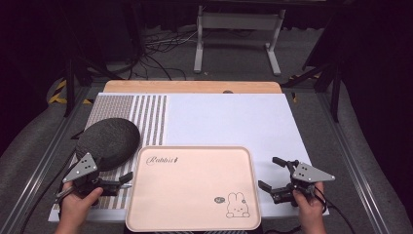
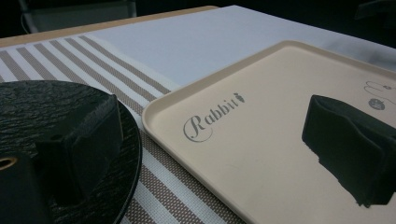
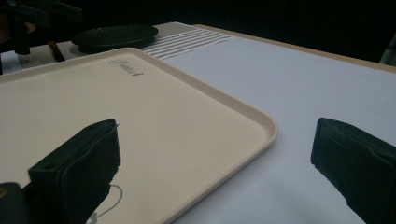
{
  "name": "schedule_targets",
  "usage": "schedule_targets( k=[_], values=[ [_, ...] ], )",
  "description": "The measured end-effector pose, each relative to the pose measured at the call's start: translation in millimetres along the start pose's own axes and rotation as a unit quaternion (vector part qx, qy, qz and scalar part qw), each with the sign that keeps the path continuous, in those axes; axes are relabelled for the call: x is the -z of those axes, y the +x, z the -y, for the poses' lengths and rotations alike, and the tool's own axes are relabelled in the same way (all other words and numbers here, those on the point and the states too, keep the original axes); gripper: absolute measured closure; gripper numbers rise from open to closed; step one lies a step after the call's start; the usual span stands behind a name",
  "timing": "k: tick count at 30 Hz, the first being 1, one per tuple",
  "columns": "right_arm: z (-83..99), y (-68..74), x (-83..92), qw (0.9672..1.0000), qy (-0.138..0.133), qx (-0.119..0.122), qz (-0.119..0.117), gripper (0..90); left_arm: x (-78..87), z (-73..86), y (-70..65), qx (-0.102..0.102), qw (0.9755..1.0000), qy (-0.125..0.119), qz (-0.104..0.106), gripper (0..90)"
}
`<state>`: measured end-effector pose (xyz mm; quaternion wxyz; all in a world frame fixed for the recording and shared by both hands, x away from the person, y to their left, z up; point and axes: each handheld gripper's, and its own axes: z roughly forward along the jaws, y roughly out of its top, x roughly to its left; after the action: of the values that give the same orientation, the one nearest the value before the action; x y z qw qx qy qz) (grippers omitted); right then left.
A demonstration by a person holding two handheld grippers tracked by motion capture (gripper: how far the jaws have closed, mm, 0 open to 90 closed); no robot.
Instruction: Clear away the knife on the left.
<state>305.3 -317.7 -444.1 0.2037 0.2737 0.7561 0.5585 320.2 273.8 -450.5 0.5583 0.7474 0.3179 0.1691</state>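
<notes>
Two tools held low, jaws apart, left tool (image 1: 124,179) & right tool (image 1: 271,172) flanking tray (image 1: 195,222)

The left gripper (image 2: 205,154) is holding its two black jaws wide apart with nothing between them, one rising at seven o'clock, the other at four o'clock. The left jaw is overlapping a dark textured plate (image 2: 42,107) lying on a striped mat (image 2: 116,79). The right jaw is hovering over a beige tray (image 2: 261,140) marked "Rabbit", just beside the plate. White counter (image 2: 205,42) is stretching toward twelve o'clock.
</notes>
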Motion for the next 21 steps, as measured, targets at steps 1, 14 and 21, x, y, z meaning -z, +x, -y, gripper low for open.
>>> schedule_targets(
  k=[1, 14, 21],
  values=[
    [0.2, 0.0, 0.0, 1.0000, 0.000, 0.000, -0.001, 2.2, 0.3, 0.0, 0.1, -0.001, 1.0000, 0.001, 0.000, 5.8],
    [1.5, -1.6, 1.4, 1.0000, -0.004, -0.005, -0.006, 2.2, 2.2, -2.1, -0.7, -0.011, 0.9999, 0.008, 0.000, 5.6],
    [1.9, -3.0, 3.0, 0.9999, -0.009, -0.008, -0.007, 2.2, 3.9, -6.9, -0.1, -0.009, 0.9997, 0.020, 0.009, 5.3]
  ],
)
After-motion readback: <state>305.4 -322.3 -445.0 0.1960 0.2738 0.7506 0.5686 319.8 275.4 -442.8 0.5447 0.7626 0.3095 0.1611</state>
